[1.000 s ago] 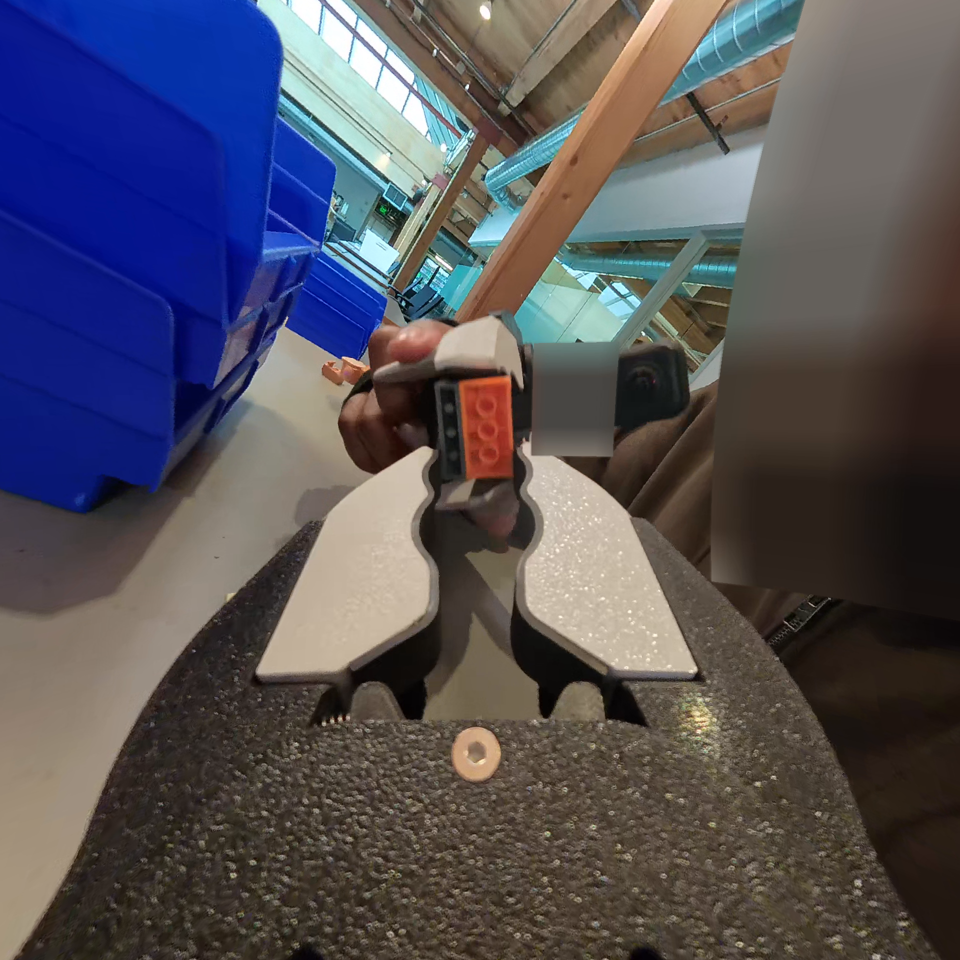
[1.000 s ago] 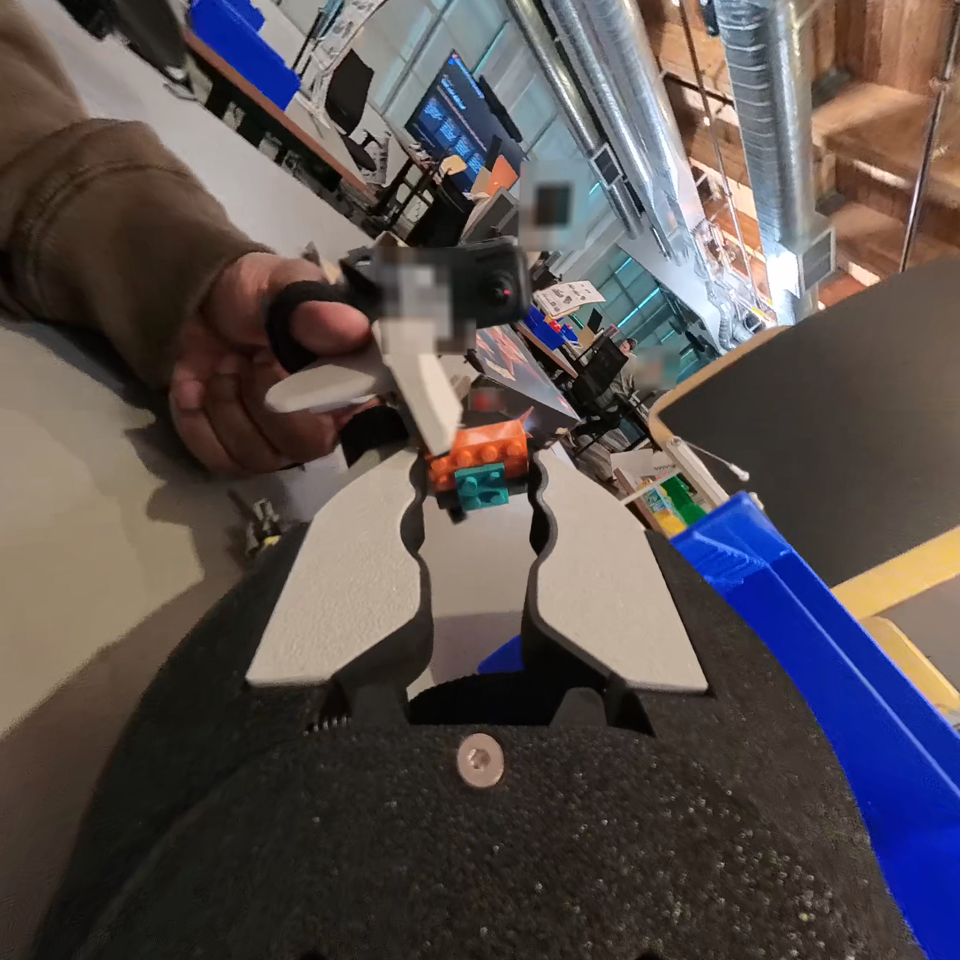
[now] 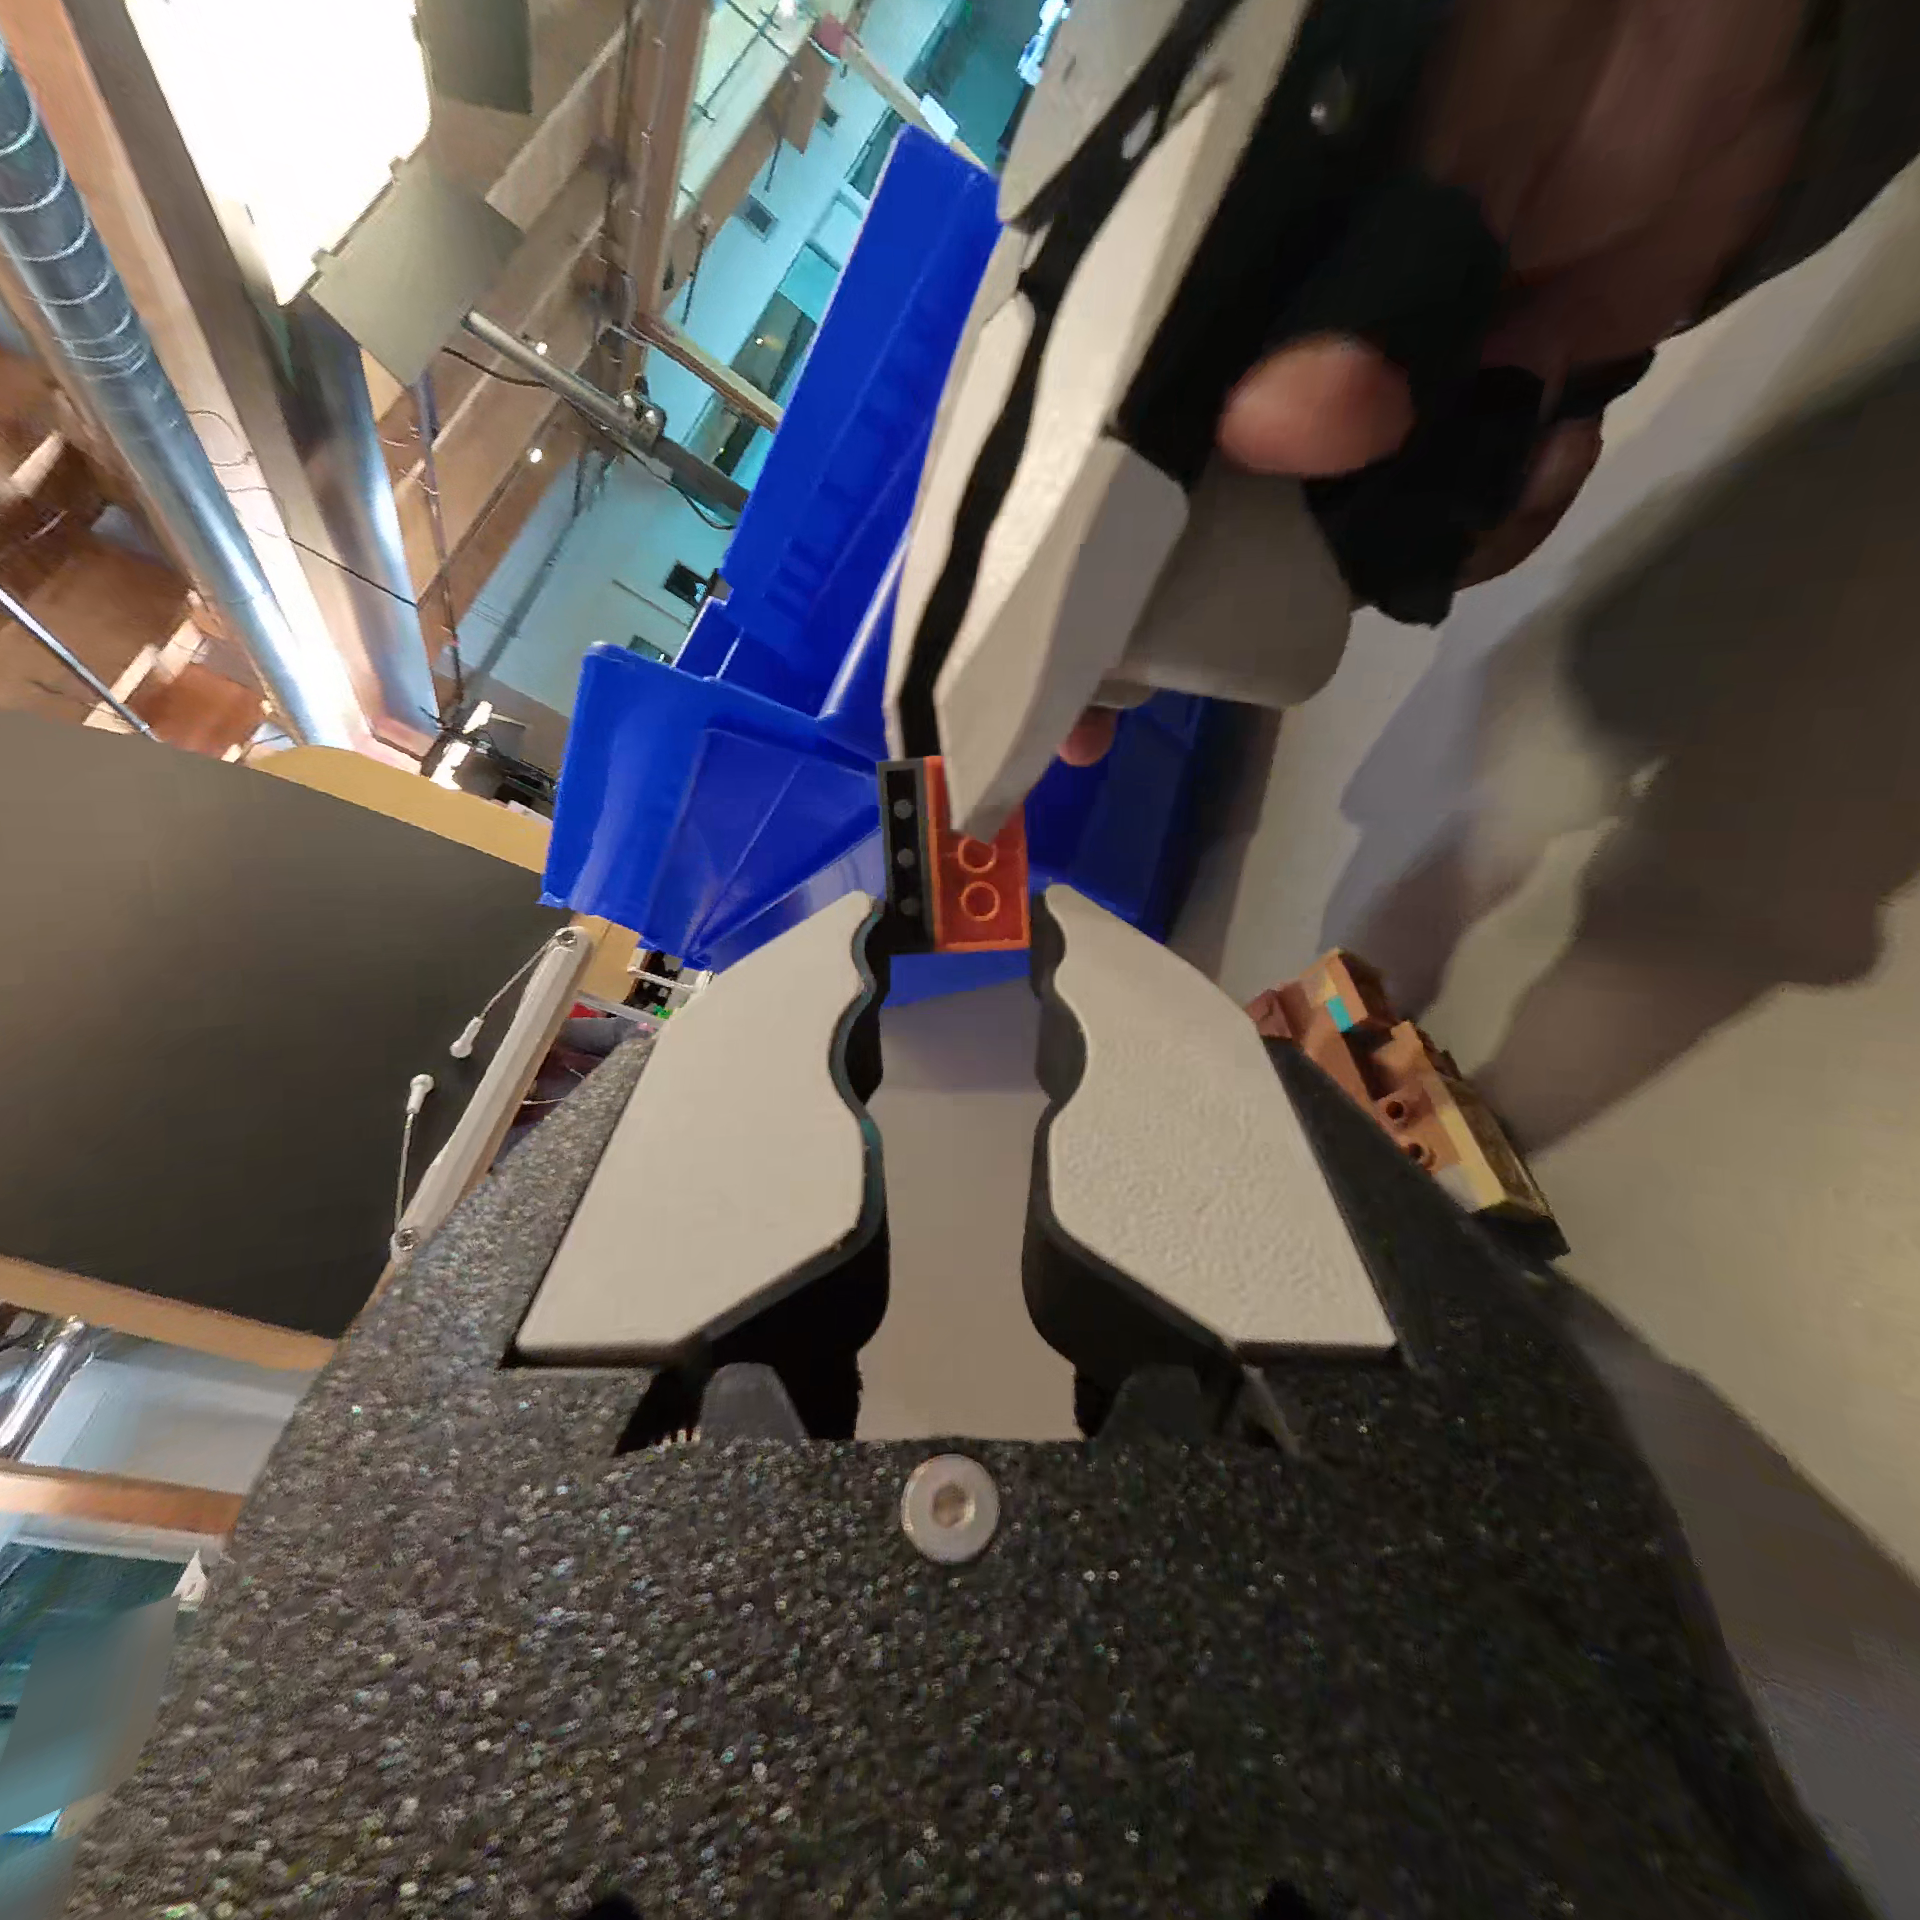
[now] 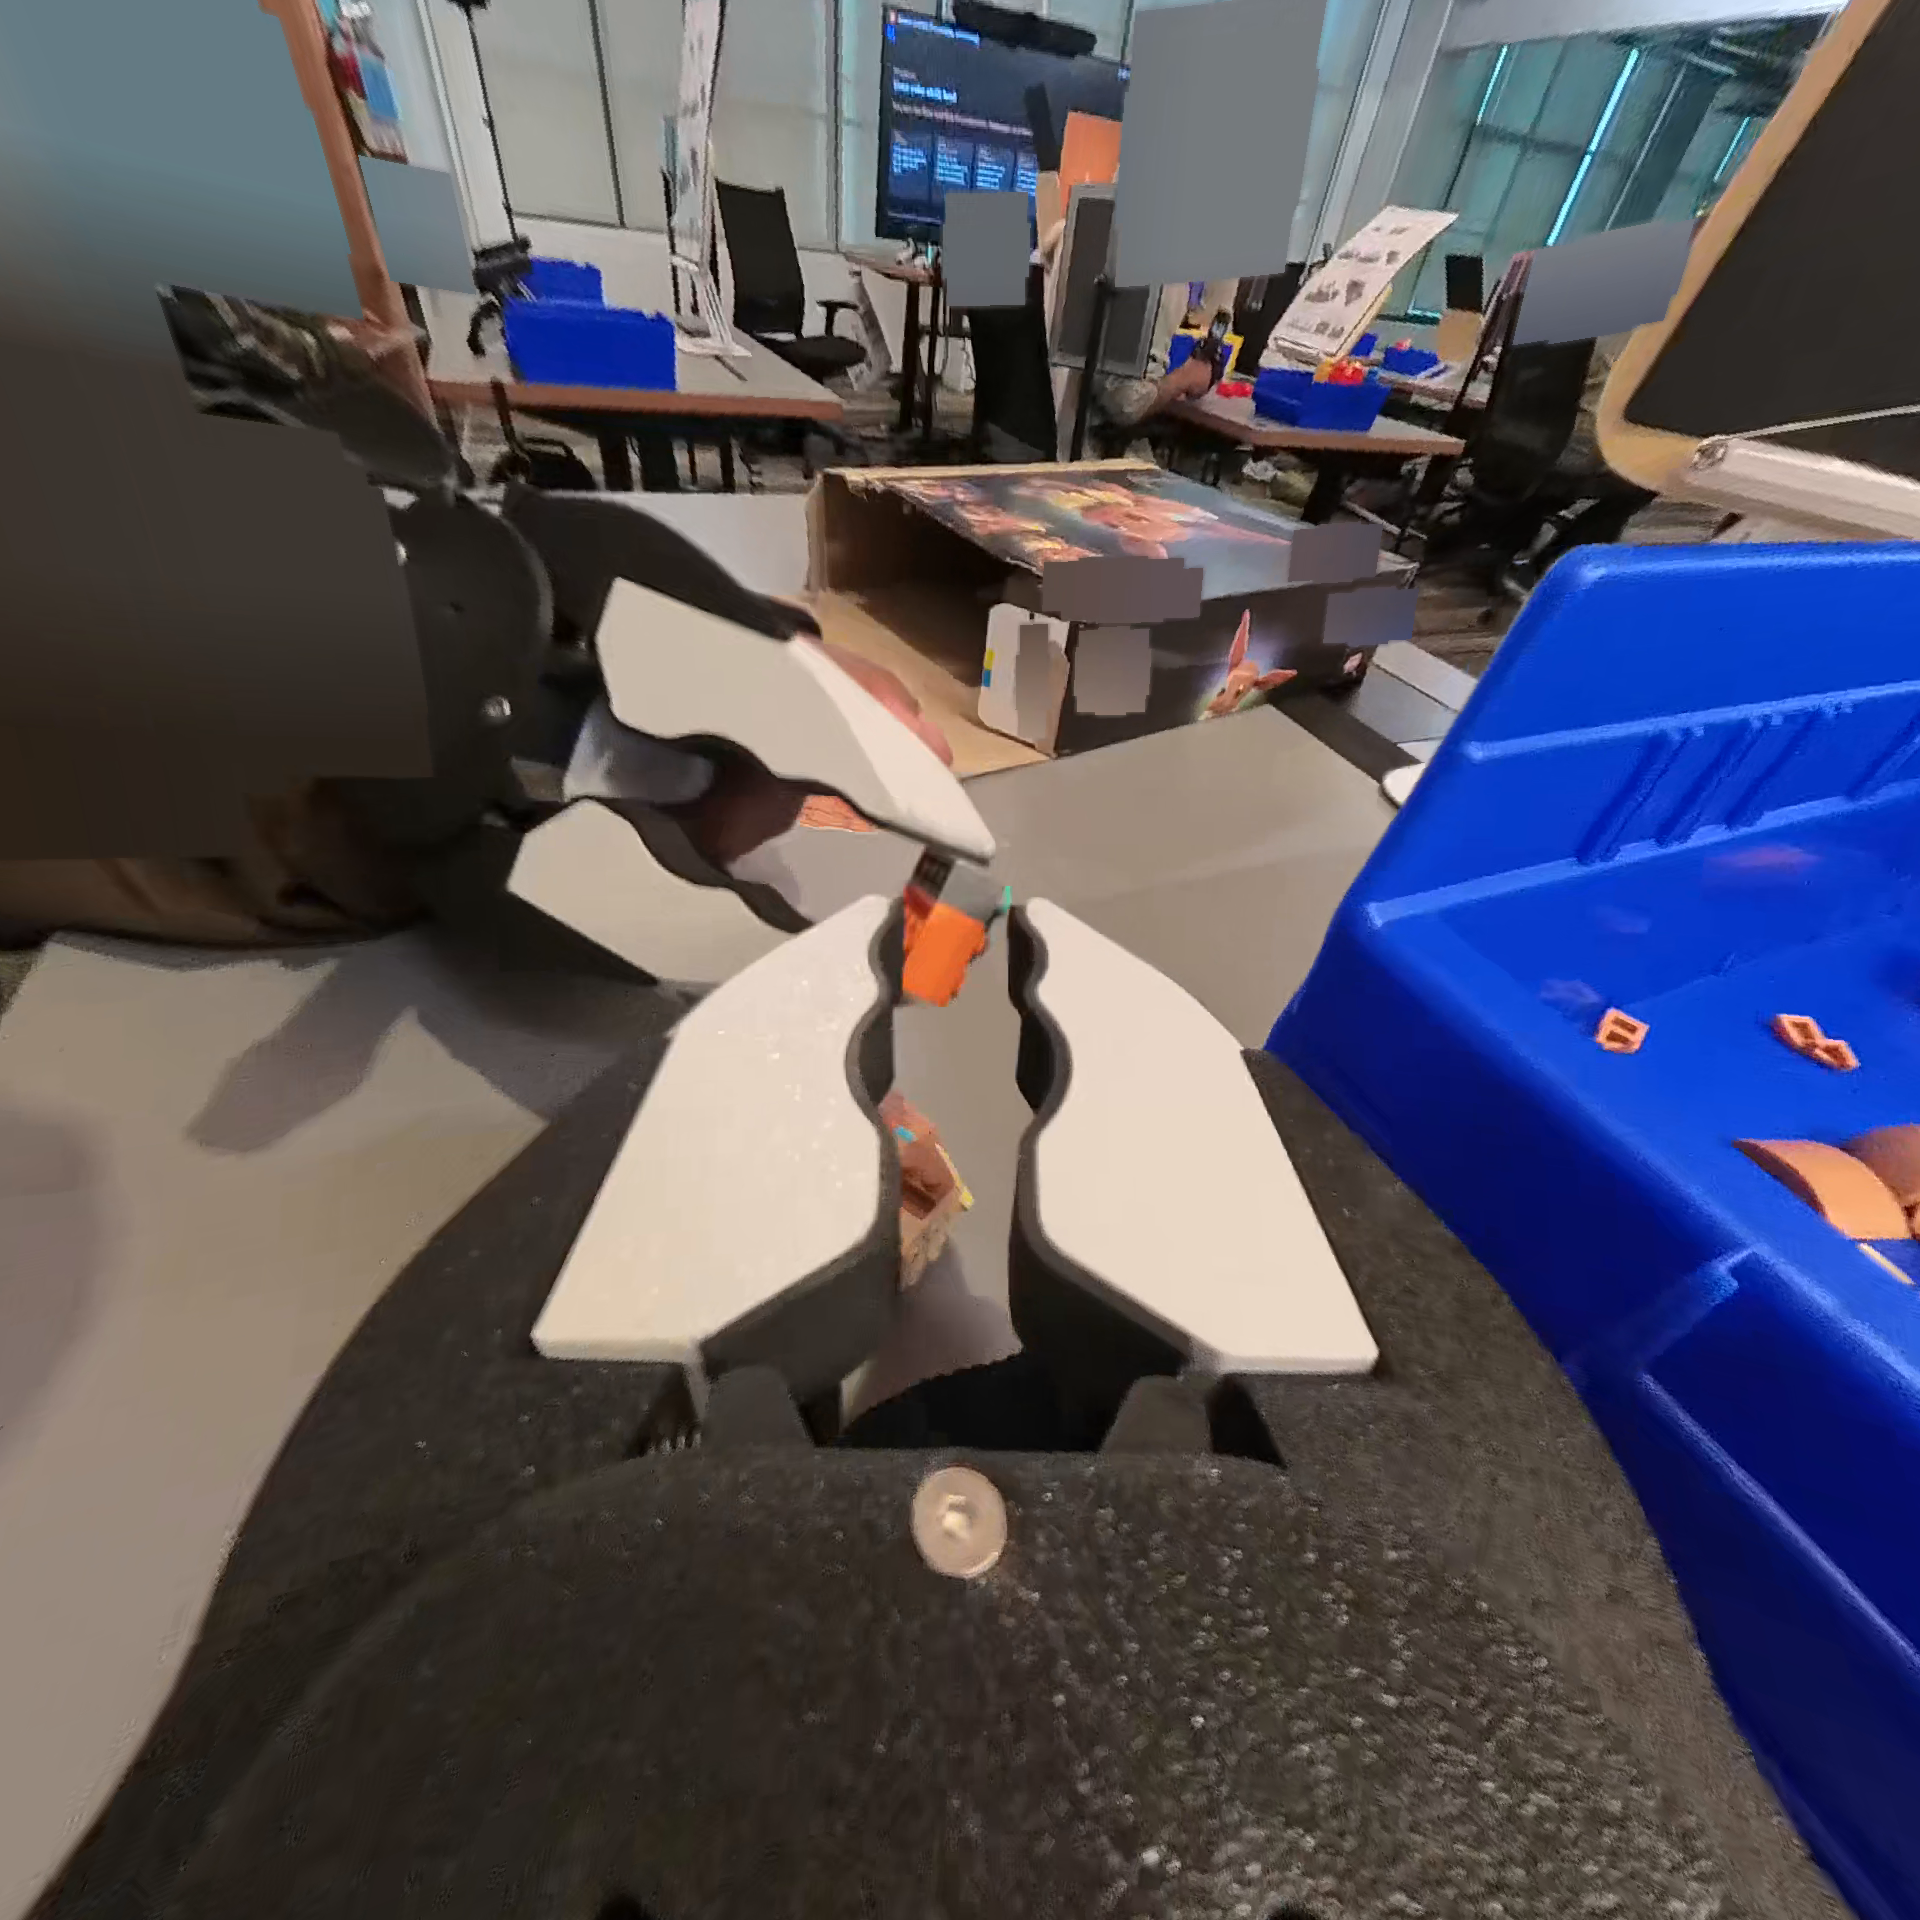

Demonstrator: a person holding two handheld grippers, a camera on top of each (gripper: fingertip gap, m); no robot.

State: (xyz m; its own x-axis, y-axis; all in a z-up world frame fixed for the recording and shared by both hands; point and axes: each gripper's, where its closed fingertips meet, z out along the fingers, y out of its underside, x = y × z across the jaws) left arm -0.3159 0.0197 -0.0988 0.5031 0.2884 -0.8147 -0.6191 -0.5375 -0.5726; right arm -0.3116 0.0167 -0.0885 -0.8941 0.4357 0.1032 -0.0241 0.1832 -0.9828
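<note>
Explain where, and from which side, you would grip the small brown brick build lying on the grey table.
Grip the small brown brick build across its two long sides, coming down from above. It lies lengthwise on the grey table with its top exposed, and those long sides probably give the fingers the straightest parallel faces.

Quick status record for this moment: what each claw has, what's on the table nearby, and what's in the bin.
left claw: tips at the same brick stack; grip unclear
right claw: tips around an orange brick stack; grip unclear
stack colours: orange, black strip, bit of teal
table: grey; brown brick model lying beside the left claw
blue bin: right of the right claw, a few orange pieces inside
behind: opened printed box
</note>
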